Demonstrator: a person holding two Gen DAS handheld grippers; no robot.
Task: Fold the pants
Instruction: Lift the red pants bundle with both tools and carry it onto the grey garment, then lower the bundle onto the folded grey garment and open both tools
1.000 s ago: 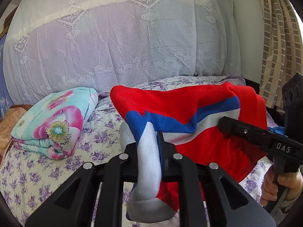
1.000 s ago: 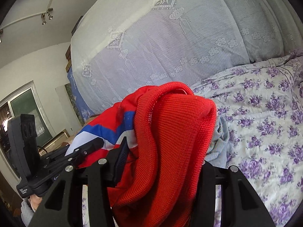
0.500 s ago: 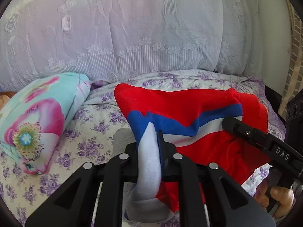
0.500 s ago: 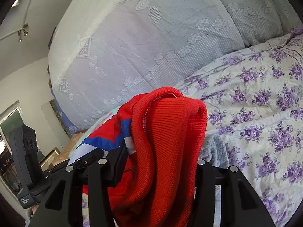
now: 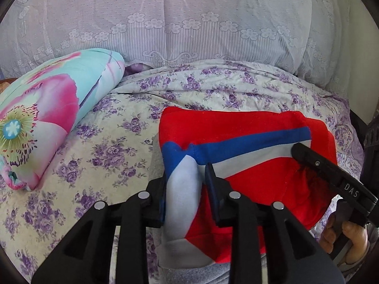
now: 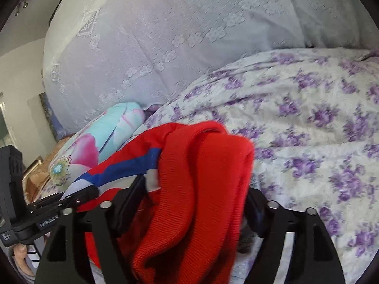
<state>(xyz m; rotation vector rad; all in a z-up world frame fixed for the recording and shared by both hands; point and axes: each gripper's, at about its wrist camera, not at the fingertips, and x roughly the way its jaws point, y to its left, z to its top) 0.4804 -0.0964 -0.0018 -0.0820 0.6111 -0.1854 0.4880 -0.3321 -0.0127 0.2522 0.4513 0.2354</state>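
The left gripper (image 5: 184,177) pinches a white-and-blue fold of the red pants (image 5: 248,127), held just above the purple-flowered bedsheet (image 5: 113,146). The right gripper (image 6: 196,198) clamps the bunched red knit edge. A floral folded quilt (image 5: 47,108) lies left; a lace-covered bedding pile (image 5: 189,19) rises behind.

Pants (image 5: 248,127): one; grippers: two, left gripper (image 5: 184,179); right gripper (image 6: 194,189); pillow (image 5: 47,108): one
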